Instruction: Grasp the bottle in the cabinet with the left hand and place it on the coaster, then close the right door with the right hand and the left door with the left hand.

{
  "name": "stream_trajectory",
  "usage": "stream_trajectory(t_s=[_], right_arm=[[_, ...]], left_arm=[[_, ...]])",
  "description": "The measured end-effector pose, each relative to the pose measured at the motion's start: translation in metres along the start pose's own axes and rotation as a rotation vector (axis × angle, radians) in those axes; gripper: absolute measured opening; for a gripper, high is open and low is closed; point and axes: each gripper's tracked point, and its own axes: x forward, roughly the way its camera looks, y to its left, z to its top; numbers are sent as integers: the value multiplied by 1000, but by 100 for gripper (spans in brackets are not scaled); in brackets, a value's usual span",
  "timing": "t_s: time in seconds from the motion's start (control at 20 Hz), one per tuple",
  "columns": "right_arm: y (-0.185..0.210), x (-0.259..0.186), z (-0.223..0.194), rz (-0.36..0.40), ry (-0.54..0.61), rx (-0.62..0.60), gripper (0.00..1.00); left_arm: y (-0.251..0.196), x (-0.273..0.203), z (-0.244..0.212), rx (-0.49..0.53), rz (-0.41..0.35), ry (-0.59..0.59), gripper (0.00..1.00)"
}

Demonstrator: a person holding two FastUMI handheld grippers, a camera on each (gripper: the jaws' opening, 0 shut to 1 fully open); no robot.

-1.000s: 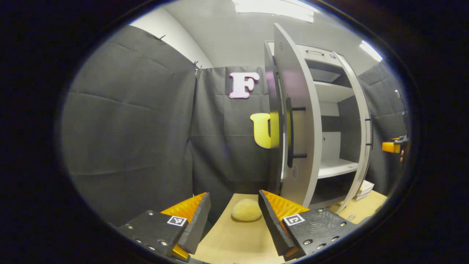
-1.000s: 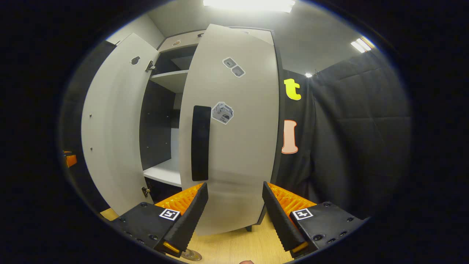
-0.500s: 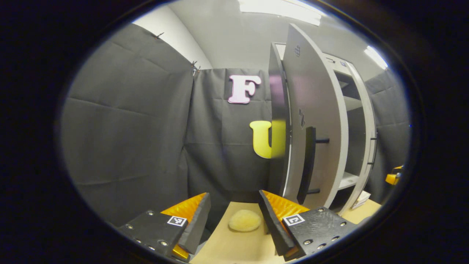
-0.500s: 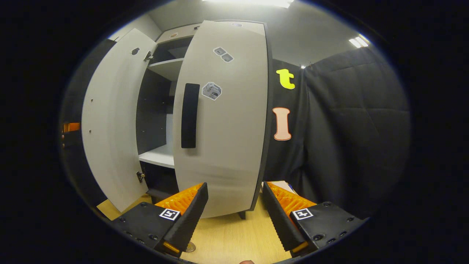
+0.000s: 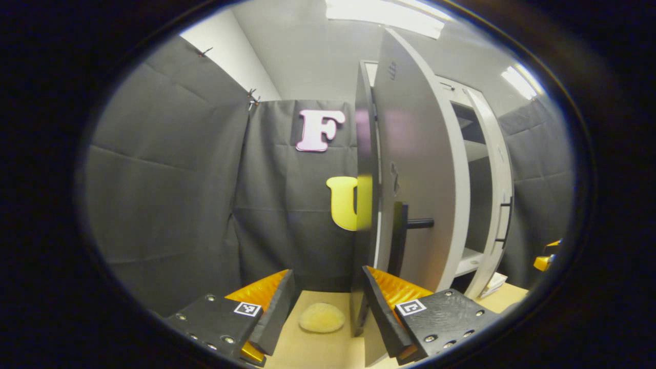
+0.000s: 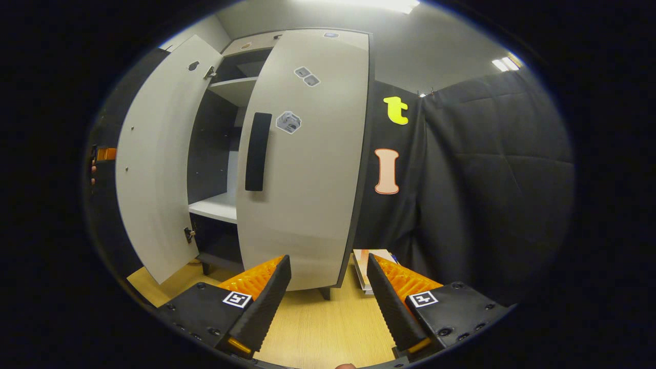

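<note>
Doors are what is left to handle; no bottle is visible to me, so its placement can't be confirmed. Left to right in the left gripper view: left gripper (image 5: 325, 312) with fingers spread apart and nothing between them, over a pale wooden table (image 5: 318, 348). Round, soft-looking yellowish pad (image 5: 322, 318) lies on the table just ahead of the fingers, possibly the coaster, can't say for sure. Left door (image 5: 417, 174) stands ajar, seen nearly edge-on, its lower edge close to the gripper's right-side finger; contact unclear. Flat rigid panel, smooth light grey face, dark edge band, long dark bar handle (image 5: 398, 241) on standoffs. Shelves of the cabinet (image 5: 474, 154) show beyond it.

Right gripper view: same left door swung wide, inner face pale with hinge hardware. Right door (image 6: 307, 159) looks nearly shut, matte grey, stickers on it, dark vertical handle (image 6: 258, 151). Right gripper (image 6: 328, 302) hangs clear of that door, jaws parted, holding nothing.

Judgement: doors likely light, stiff, swinging freely on hinges; the smooth face may slip under a pad. Best push flat near the handle edge, far from the hinges, or hook the bar. Slow finish avoids a slam or rebound.
</note>
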Motion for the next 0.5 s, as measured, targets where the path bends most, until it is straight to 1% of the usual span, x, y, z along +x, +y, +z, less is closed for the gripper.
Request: stream_trajectory(t_s=[0.05,0.25,0.4,0.5], right_arm=[[-3,-1,-2,-1,1,9,95],[-19,-5,-9,-9,9,36,95],[-26,-5,-10,-8,10,54,95],[-32,-6,-11,-7,6,60,95]], left_arm=[[0,-4,3,14,10,-7,80],[-2,-5,3,7,23,-5,80],[-5,-6,4,30,44,-9,79],[-11,-8,3,27,48,-8,80]])
